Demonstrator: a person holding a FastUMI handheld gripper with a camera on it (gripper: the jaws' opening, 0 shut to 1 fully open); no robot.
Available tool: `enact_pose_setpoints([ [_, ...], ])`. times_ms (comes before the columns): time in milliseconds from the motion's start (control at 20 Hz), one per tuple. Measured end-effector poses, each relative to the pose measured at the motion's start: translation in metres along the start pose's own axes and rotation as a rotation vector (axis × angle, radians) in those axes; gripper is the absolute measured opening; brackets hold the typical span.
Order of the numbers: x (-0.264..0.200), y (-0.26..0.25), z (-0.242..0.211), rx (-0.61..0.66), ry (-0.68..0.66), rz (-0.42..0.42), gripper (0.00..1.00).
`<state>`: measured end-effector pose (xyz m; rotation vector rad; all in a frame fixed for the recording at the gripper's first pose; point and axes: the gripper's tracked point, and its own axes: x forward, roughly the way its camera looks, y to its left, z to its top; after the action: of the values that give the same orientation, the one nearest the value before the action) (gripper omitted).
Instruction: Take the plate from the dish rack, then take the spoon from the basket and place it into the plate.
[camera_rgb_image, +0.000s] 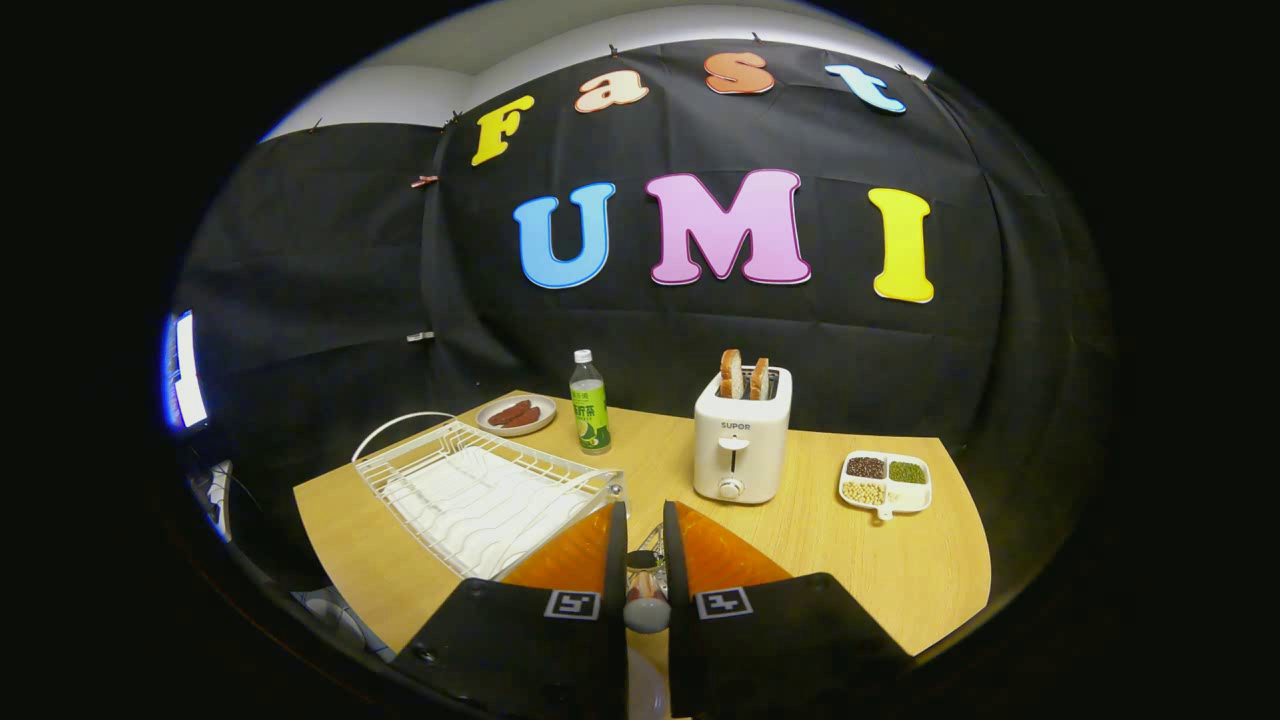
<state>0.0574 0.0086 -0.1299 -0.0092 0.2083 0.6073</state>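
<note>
The gripper (646, 530) hangs above the near part of the wooden bench (900, 570), its fingers (700, 555) drawn close and pressing from both sides on what appears to be the spoon (646, 595), whose rounded end shows low in the narrow gap. Just ahead and to the left lies the white wire dish rack (480, 490). Beyond it sit a small plate of sausages (516, 413) and a green bottle (589, 402). A white toaster (742, 435) with two bread slices stands ahead, a divided dish of beans (886, 482) beside it.
</note>
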Motion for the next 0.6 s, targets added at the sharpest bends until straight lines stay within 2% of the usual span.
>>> enact_pose_setpoints([
  [100, -0.021, 0.009, 0.003, 0.011, 0.003, 0.027, 0.2],
  [250, -0.042, 0.023, -0.018, 0.04, 0.061, 0.079, 0.2],
  [400, -0.049, 0.033, -0.045, 0.078, 0.123, 0.114, 0.2],
  [600, -0.041, 0.038, -0.078, 0.067, 0.184, 0.133, 0.2],
])
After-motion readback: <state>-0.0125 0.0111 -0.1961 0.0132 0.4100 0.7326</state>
